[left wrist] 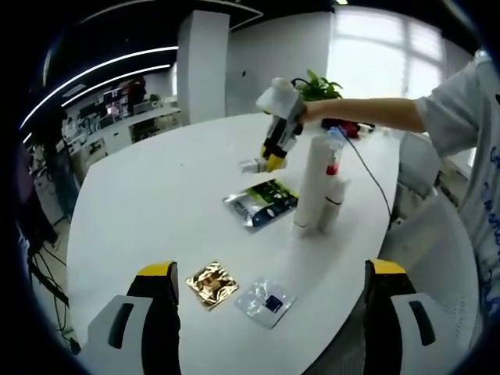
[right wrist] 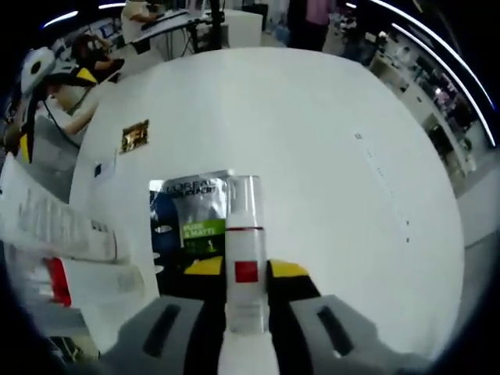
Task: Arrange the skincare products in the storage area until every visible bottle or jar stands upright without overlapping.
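Note:
My right gripper (right wrist: 246,269) is shut on a white bottle (right wrist: 244,234) with a clear cap and a red label, held above the table and pointing forward along the jaws. In the left gripper view that gripper (left wrist: 269,152) hangs over the table's middle, and the bottle's cap (left wrist: 251,166) pokes out of it. A tall white tube (left wrist: 312,183) and a shorter white bottle with red marks (left wrist: 333,205) stand upright side by side, touching. My left gripper (left wrist: 273,268) is open wide near the table's edge, with nothing between its jaws.
Flat sachets lie on the white table (left wrist: 156,195): dark L'Oreal packets (left wrist: 262,203) (right wrist: 191,219), a gold one (left wrist: 212,283) (right wrist: 134,135) and a clear one (left wrist: 266,302). A person's arm (left wrist: 367,113) reaches in from the right. A plant (left wrist: 319,84) stands at the far edge.

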A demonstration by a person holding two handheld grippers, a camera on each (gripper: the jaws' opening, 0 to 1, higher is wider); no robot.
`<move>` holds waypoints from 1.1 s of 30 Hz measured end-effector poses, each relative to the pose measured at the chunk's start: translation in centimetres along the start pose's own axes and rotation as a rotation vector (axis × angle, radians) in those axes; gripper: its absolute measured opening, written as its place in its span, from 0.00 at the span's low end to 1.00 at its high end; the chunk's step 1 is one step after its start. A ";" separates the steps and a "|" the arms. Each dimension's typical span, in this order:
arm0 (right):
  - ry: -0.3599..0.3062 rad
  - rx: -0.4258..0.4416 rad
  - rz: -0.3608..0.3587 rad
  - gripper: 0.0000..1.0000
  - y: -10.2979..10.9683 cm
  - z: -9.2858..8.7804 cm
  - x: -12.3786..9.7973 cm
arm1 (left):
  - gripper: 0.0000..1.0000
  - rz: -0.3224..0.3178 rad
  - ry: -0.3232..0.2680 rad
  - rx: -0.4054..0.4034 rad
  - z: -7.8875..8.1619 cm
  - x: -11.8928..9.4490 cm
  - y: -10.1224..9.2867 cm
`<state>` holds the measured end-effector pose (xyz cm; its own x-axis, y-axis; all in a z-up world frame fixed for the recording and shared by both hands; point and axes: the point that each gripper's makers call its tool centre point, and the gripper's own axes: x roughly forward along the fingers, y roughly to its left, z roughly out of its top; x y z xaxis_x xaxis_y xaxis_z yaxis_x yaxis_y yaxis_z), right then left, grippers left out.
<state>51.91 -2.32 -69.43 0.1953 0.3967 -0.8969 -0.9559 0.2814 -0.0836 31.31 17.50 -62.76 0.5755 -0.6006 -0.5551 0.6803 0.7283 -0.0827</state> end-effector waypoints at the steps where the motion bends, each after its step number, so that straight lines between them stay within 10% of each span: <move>1: -0.006 0.001 -0.006 0.18 -0.1 0.0 -0.2 | 0.97 -0.001 0.000 0.006 0.0 -0.1 -0.1; 33: -0.308 0.142 -0.213 0.18 5.4 -2.3 -12.1 | 0.97 -0.050 -0.039 0.067 1.6 -0.5 -3.0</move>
<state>43.85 -7.56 -60.05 0.4630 0.5539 -0.6920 -0.8513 0.4952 -0.1733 29.74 15.10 -60.90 0.5566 -0.6488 -0.5189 0.7363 0.6745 -0.0534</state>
